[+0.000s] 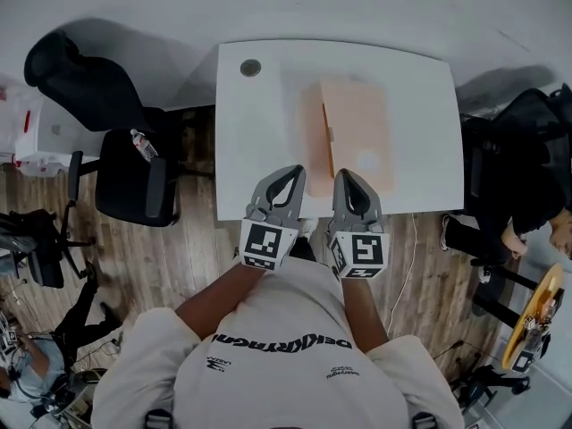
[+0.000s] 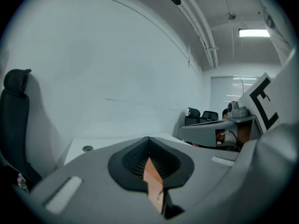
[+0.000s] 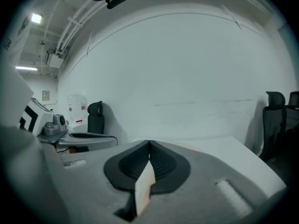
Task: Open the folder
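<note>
A pale orange folder (image 1: 357,137) lies flat and closed on the white table (image 1: 259,150), with a darker orange strip along its left side. Both grippers hover side by side over the table's near edge, short of the folder and pointing at it. My left gripper (image 1: 295,172) has its jaws together with nothing between them. My right gripper (image 1: 344,175) is likewise shut and empty. In the left gripper view the folder (image 2: 152,176) shows as a sliver through the slot behind the closed tips (image 2: 149,139). The right gripper view shows the same past its closed tips (image 3: 149,143).
A round cable hole (image 1: 250,67) sits in the table's far left corner. A black office chair (image 1: 125,177) with a water bottle (image 1: 144,145) on its seat stands left of the table. A seated person (image 1: 527,195) is to the right. A wall runs behind the table.
</note>
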A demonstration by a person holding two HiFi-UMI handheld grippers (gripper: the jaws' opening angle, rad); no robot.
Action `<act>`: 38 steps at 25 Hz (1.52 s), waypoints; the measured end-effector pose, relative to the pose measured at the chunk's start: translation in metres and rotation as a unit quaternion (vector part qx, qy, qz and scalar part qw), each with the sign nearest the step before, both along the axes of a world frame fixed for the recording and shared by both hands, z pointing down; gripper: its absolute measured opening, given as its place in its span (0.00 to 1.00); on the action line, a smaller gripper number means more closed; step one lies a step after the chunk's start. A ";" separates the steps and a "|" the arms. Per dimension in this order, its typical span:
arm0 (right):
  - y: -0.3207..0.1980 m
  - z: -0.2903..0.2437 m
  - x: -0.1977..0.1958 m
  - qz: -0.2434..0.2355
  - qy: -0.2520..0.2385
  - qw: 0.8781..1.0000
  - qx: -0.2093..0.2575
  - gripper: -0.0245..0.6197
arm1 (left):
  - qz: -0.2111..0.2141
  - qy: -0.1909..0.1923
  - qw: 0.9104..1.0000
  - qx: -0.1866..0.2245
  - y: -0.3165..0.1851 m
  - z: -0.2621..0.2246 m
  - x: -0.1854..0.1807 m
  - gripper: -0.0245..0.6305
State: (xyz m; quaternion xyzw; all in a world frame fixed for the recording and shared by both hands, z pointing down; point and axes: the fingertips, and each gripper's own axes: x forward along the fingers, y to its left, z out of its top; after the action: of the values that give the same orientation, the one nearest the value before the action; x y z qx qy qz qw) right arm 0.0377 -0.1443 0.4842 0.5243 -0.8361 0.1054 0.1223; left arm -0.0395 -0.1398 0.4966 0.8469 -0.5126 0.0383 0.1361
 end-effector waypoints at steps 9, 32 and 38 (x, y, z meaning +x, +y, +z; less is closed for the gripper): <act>-0.010 0.033 0.005 -0.032 0.019 0.998 -0.049 0.05 | -0.009 -0.010 0.999 -0.036 -0.008 0.034 0.018 0.04; -0.034 0.111 -0.002 -0.067 0.156 0.973 -0.153 0.25 | -0.033 -0.009 0.996 -0.085 -0.013 0.080 0.013 0.04; -0.036 0.122 -0.001 -0.059 0.195 0.966 -0.160 0.26 | -0.035 -0.009 0.995 -0.088 -0.013 0.082 0.010 0.04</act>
State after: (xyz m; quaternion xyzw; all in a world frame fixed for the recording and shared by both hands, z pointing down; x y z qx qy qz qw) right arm 0.0364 -0.1802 0.6066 0.4578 -0.7978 0.1259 0.3716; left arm -0.0294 -0.1527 0.5784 0.8130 -0.5375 0.0864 0.2066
